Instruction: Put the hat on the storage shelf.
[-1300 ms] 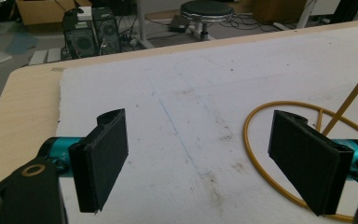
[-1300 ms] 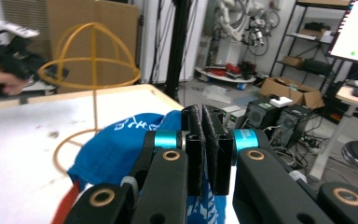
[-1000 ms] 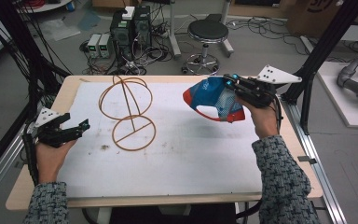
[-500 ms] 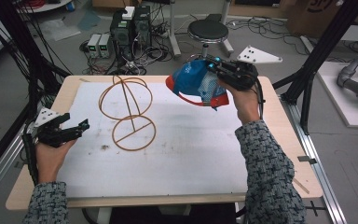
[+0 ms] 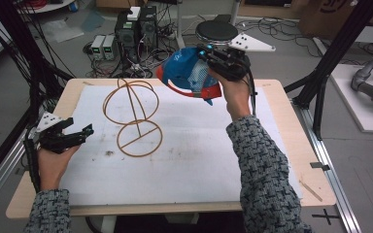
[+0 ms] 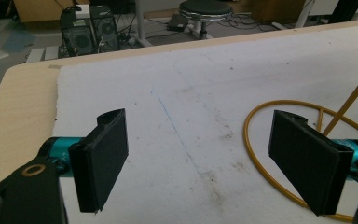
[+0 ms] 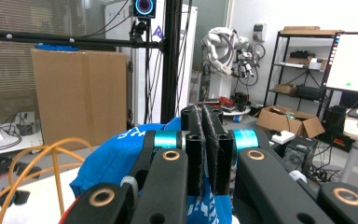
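Observation:
A blue cap with a red brim hangs in the air above the table's far edge, held by my right gripper, which is shut on its fabric. In the right gripper view the jaws are pressed together over the blue cap. A yellow wire stand, two hoops on a stem, stands on the white mat left of the cap. My left gripper rests open at the table's left edge, and its view shows the stand's base ring just past its right jaw.
A white mat covers most of the wooden table. Beyond the far edge stand computer boxes and a stool. Black frame posts rise at both sides.
My right gripper has carried the cap up and to the left, from above the table's right part toward the wire stand. The left gripper has stayed still.

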A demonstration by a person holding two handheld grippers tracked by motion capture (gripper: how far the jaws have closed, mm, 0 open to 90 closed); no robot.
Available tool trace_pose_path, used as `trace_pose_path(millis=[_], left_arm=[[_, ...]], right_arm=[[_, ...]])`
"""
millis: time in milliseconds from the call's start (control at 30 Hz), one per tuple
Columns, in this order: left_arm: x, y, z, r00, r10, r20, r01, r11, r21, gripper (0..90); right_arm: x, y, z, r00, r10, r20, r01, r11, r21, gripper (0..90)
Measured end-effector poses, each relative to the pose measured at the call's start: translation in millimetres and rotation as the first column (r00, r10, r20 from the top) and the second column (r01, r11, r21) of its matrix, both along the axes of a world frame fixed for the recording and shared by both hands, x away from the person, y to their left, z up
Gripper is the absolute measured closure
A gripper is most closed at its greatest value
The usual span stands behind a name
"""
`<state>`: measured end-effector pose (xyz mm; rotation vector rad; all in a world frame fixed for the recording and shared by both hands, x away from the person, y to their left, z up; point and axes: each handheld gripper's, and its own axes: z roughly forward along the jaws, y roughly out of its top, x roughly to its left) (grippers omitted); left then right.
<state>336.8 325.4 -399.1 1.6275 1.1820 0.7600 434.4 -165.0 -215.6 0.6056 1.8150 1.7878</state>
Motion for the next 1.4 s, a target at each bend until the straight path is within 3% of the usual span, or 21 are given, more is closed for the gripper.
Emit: trace_pose_path(millis=[267, 900, 1133, 1400], left_arm=[[-2.4, 2.6, 1.3, 1.0000, 0.005, 0.005, -0.005, 0.9999, 0.011, 20.4], [-12.8, 5.5, 1.9, 1.0000, 0.007, 0.005, -0.007, 0.9997, 0.024, 20.4], [-14.4, 6.5, 2.2, 1.0000, 0.007, 0.006, -0.007, 0.9996, 0.028, 20.5], [-13.4, 5.9, 2.4, 1.0000, 0.005, 0.007, -0.005, 0.9997, 0.022, 20.5]], right_arm=[[4.1, 25.2, 3.4, 0.9996, 0.027, -0.004, -0.027, 1.000, 0.015, 88.2], [1.8, 61.3, 11.9, 0.9968, 0.078, 0.016, -0.079, 0.996, 0.031, 88.1], [0.4, 75.7, 10.4, 0.9929, 0.119, 0.006, -0.119, 0.990, 0.077, 88.0], [-4.3, 91.3, 6.3, 0.9871, 0.160, -0.004, -0.159, 0.986, 0.051, 87.7]])
